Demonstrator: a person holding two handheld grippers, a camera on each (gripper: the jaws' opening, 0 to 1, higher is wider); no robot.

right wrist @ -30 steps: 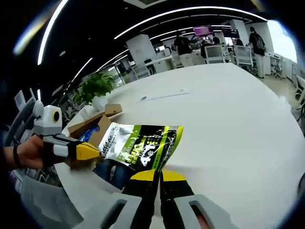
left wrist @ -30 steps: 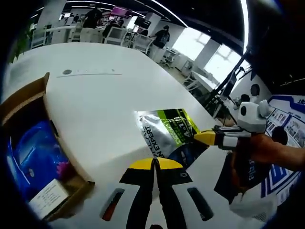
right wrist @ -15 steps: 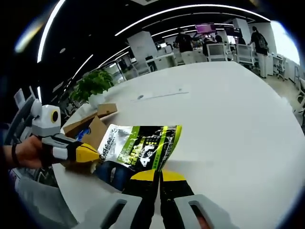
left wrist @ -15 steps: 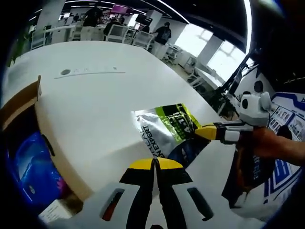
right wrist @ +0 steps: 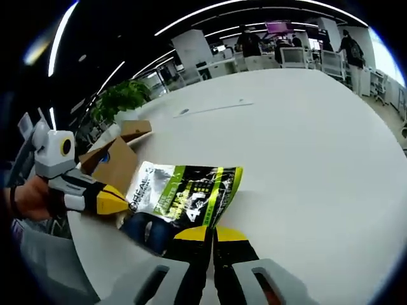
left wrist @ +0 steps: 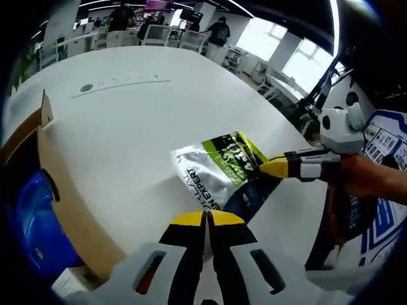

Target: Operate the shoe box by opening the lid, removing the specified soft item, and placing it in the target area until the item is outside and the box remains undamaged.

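Observation:
A soft green, silver and black pouch [left wrist: 219, 170] hangs low over the white table [left wrist: 127, 127]; I cannot tell whether it touches. My right gripper [right wrist: 205, 232] is shut on the pouch's [right wrist: 181, 196] near edge and enters the left gripper view from the right [left wrist: 275, 167]. The open cardboard shoe box [left wrist: 60, 206], with a blue bag inside, sits at the left. My left gripper [left wrist: 205, 219] is shut with nothing in it. In the right gripper view the left gripper [right wrist: 113, 202] sits just left of the pouch, in front of the shoe box [right wrist: 114, 166].
A thin grey strip [left wrist: 121, 82] lies on the table farther off. The table's rounded edge [left wrist: 299, 210] runs close under the pouch. A potted plant [right wrist: 124, 98], chairs and several people stand beyond the table.
The right gripper keeps its hold and the pouch sits slightly lower. The left gripper's tip has dropped a little, staying beside the pouch. Both cameras shifted.

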